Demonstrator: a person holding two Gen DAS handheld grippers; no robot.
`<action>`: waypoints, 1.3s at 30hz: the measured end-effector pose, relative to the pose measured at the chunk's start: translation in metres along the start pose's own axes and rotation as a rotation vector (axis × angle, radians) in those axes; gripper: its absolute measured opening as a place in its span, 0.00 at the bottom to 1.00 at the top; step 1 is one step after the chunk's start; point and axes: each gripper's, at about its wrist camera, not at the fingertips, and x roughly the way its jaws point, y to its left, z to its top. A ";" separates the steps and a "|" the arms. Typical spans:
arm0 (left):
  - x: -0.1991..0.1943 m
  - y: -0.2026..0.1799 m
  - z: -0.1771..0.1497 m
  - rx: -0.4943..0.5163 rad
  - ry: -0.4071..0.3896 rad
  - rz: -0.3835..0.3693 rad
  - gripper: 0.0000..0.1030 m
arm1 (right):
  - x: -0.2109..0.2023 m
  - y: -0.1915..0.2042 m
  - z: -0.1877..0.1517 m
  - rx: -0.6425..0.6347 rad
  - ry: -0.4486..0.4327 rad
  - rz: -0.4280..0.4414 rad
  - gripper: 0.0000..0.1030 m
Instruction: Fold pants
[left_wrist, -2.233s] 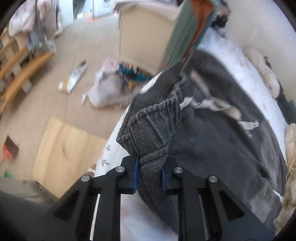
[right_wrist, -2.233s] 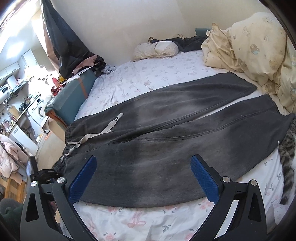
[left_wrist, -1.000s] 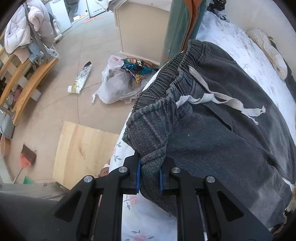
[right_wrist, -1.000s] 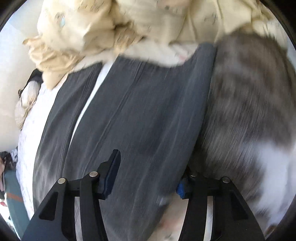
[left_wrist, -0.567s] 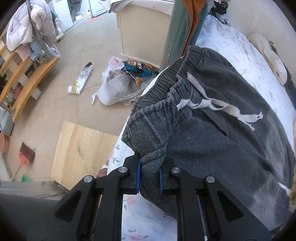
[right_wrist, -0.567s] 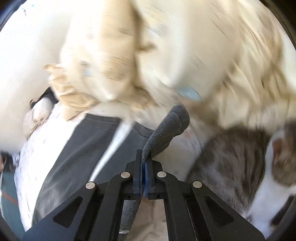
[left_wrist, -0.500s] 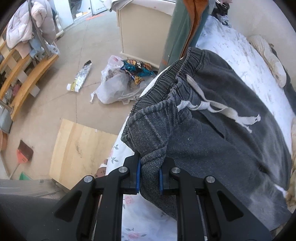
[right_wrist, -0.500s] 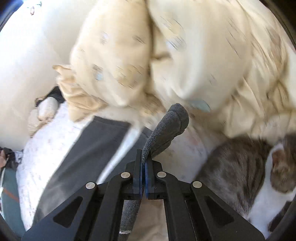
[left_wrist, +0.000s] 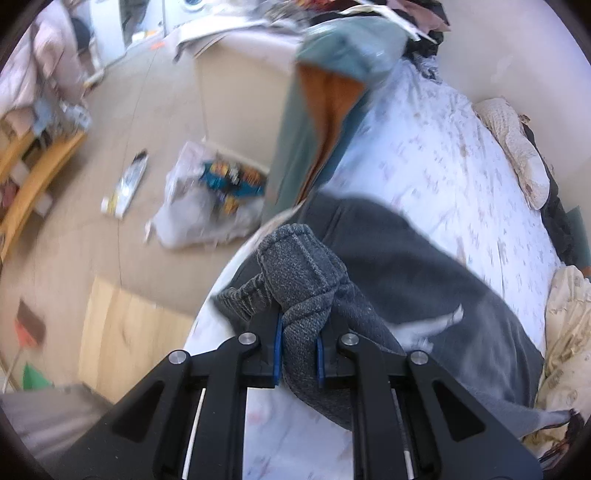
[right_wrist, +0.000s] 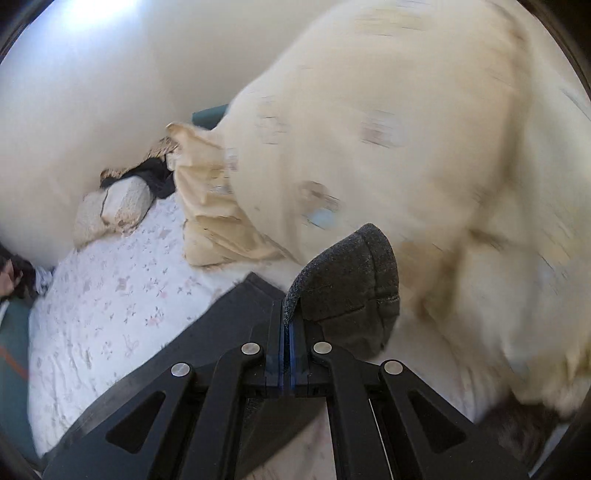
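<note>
Left wrist view has my left tongs (left_wrist: 298, 345) clamped on a bunched fold of the dark grey pants (left_wrist: 417, 266) at the ribbed waistband end, lifted over the edge of the flowered bed (left_wrist: 436, 155). The rest trails across the sheet toward a cream quilt (left_wrist: 569, 332). My right tongs (right_wrist: 289, 334) are pinched together on a raised pant hem (right_wrist: 347, 280), beside that quilt (right_wrist: 388, 129).
</note>
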 end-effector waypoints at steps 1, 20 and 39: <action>0.007 -0.010 0.011 0.016 -0.007 0.011 0.10 | 0.009 0.011 0.004 -0.026 0.008 -0.010 0.01; 0.152 -0.102 0.093 0.193 0.038 0.154 0.27 | 0.236 0.158 -0.027 -0.565 0.273 -0.265 0.20; 0.034 -0.110 0.025 0.300 -0.405 0.022 0.76 | 0.078 0.300 -0.233 -0.823 0.356 0.560 0.59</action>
